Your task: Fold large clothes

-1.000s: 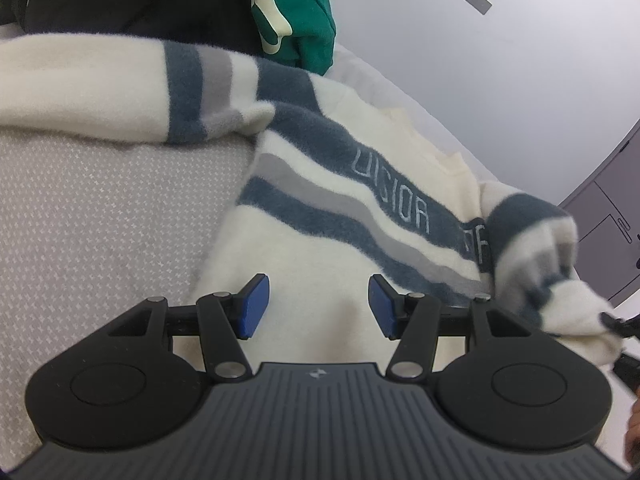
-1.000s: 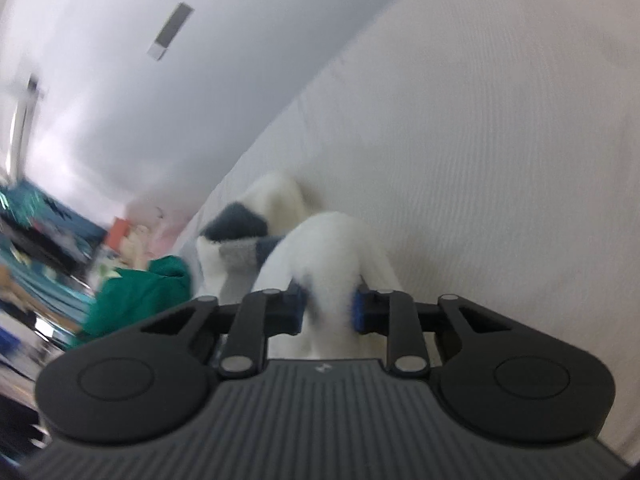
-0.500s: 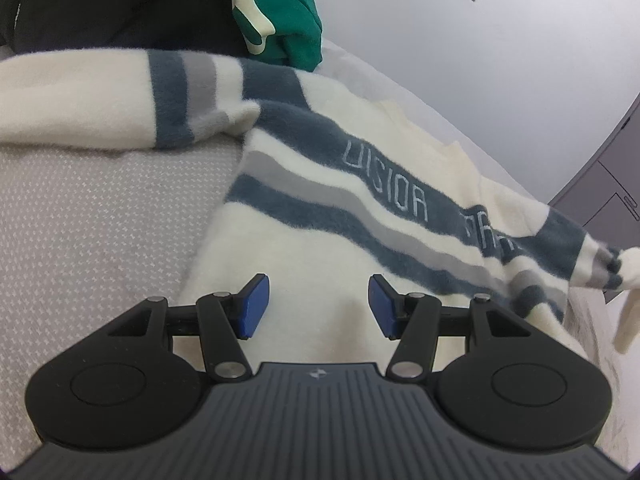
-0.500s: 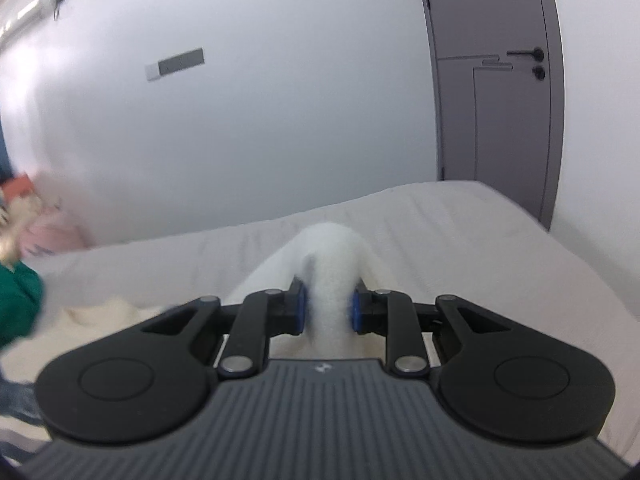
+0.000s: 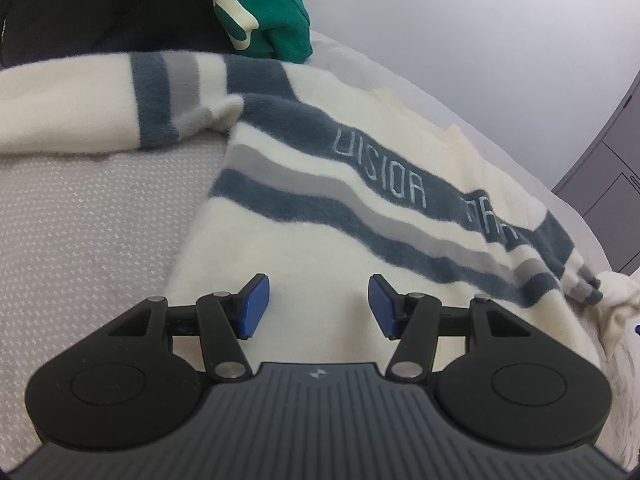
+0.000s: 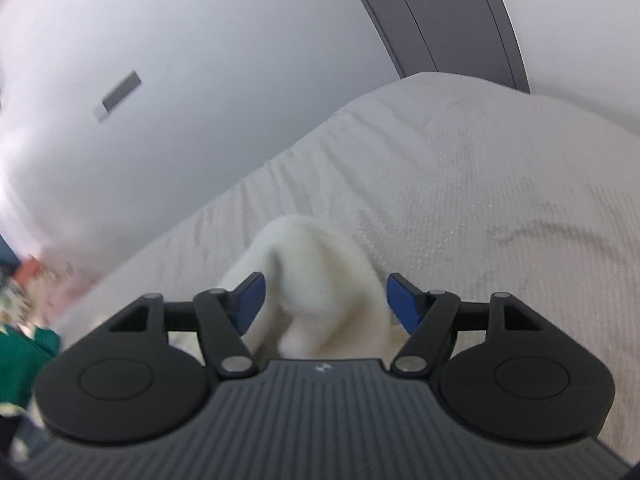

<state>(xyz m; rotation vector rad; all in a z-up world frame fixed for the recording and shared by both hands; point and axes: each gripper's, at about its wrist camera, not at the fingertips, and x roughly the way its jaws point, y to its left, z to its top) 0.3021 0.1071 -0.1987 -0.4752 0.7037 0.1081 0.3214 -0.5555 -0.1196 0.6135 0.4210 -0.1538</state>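
A cream sweater (image 5: 320,216) with blue-grey and grey stripes and pale lettering lies spread across the bed, one sleeve stretched out to the left and the other to the right. My left gripper (image 5: 316,306) hovers open over its lower body, with nothing between the blue pads. In the right wrist view the cream cuff of the right sleeve (image 6: 316,280) sits between the jaws of my right gripper (image 6: 324,300), which are opening; the pads stand clear of the fabric on both sides.
The bed (image 5: 92,216) has a light textured cover (image 6: 500,208). A green garment (image 5: 260,8) and a black one (image 5: 100,4) are piled at the far left. A white wall and a grey door (image 6: 436,16) stand behind the bed.
My right gripper carried the bunched sleeve out to the right, laid it straight on the bed, then opened off the cuff. The left gripper stayed over the sweater body.
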